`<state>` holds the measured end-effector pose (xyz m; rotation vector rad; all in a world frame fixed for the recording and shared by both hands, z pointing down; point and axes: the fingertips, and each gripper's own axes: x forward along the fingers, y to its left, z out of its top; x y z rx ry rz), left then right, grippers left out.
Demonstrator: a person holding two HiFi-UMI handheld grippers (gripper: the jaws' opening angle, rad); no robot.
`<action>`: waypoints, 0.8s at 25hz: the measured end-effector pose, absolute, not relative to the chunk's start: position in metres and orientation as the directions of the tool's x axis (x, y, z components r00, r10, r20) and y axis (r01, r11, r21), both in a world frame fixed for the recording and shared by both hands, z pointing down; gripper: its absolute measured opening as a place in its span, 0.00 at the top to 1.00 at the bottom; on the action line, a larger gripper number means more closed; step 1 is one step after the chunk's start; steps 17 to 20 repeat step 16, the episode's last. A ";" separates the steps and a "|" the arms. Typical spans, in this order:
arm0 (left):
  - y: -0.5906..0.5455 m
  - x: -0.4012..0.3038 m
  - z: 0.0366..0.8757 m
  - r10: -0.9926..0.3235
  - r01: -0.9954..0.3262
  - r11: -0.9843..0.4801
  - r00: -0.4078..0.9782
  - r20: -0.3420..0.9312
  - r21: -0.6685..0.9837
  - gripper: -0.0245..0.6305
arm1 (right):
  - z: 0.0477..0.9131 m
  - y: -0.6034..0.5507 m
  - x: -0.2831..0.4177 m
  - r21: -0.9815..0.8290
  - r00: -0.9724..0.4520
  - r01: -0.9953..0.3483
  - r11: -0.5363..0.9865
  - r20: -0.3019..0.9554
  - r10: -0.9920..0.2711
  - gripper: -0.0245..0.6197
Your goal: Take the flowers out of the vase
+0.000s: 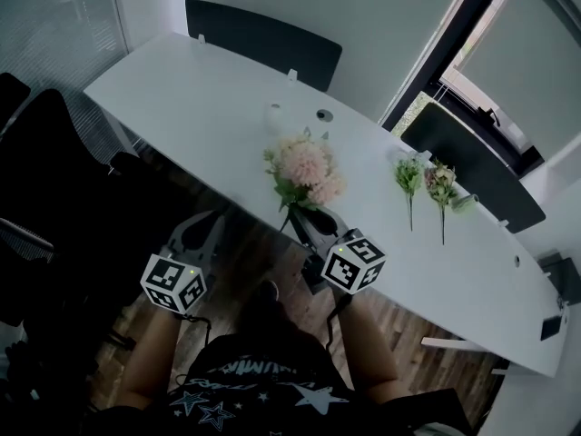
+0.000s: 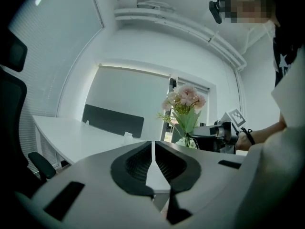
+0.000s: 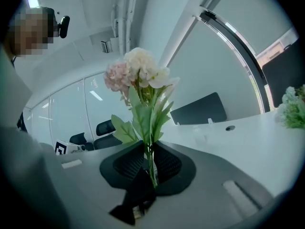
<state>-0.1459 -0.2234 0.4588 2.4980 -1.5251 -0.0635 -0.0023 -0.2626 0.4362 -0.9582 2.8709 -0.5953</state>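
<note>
head view: the right gripper (image 1: 305,218) pinches the pink bunch (image 1: 305,173) by its stems and holds it upright just inside the table's (image 1: 200,89) near edge. it is probably already out of the vase, which i cannot pick out. 2 single flowers, 1 green (image 1: 409,178) and 1 pinkish (image 1: 442,187), lie toward the right end, likely laid there on purpose. left gripper view: the left gripper (image 2: 152,149) is pressed together on nothing — spare for now. right gripper view: the jaws clamp low on the green stems (image 3: 151,168), so the blooms stand free and uncrushed.

Overhead, two level; all see bouquet (image 1: 304,173)
</note>
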 end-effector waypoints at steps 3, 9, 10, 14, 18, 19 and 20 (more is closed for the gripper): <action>-0.190 -0.141 0.464 -0.878 -0.869 -0.451 0.472 0.072 0.201 0.92 | 0.443 -0.227 0.004 -0.376 -0.800 -0.574 0.727 0.069 -0.596 0.86; -0.153 -0.142 0.456 -0.865 -0.860 -0.462 0.491 0.103 0.218 0.92 | 0.440 -0.187 0.008 -0.406 -0.783 -0.596 0.693 0.101 -0.614 0.86; -0.149 -0.142 0.454 -0.863 -0.858 -0.465 0.494 0.106 0.218 0.92 | 0.439 -0.183 0.009 -0.409 -0.779 -0.600 0.688 0.105 -0.618 0.86; -0.120 -0.131 0.461 -0.867 -0.861 -0.466 0.490 0.089 0.206 0.92 | 0.448 -0.152 0.024 -0.399 -0.773 -0.608 0.687 0.098 -0.627 0.86; -0.103 -0.124 0.466 -0.871 -0.864 -0.465 0.486 0.073 0.195 0.92 | 0.454 -0.135 0.034 -0.389 -0.772 -0.607 0.693 0.085 -0.629 0.86; -0.103 -0.124 0.466 -0.871 -0.864 -0.465 0.486 0.073 0.195 0.92 | 0.454 -0.135 0.034 -0.389 -0.772 -0.607 0.693 0.085 -0.629 0.86; -0.103 -0.124 0.466 -0.871 -0.864 -0.465 0.486 0.073 0.195 0.92 | 0.454 -0.135 0.034 -0.389 -0.772 -0.607 0.693 0.085 -0.629 0.86</action>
